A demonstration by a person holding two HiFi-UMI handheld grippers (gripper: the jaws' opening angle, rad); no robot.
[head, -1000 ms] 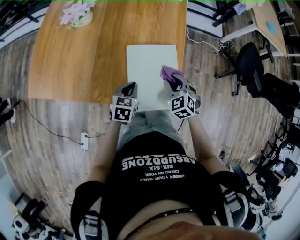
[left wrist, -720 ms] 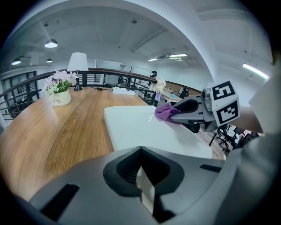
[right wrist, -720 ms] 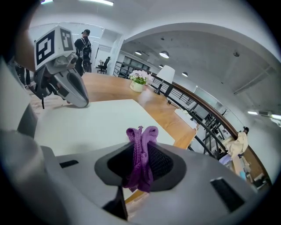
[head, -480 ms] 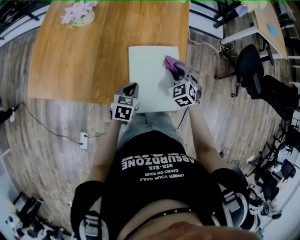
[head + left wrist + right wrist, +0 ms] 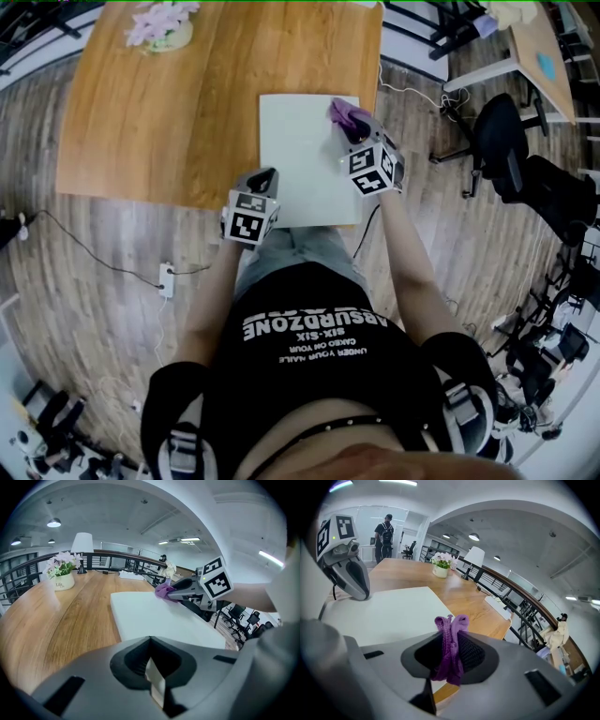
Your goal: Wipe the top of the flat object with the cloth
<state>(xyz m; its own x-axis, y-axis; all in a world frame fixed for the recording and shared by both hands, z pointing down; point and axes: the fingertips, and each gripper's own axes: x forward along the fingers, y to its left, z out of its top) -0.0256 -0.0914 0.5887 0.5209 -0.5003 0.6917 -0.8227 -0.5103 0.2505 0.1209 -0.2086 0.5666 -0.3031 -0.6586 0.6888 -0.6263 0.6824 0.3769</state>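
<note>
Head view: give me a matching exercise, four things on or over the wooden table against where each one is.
1 purple cloth
2 flat white board
3 white pot of pink flowers
4 left hand-held gripper

A far left corner of the wooden table
B by the board's near left edge
C pinched in the right hand-held gripper
D lying flat on the table's right part

Pairs: 1C, 2D, 3A, 4B

Overhead view, two low; common board (image 5: 305, 159)
</note>
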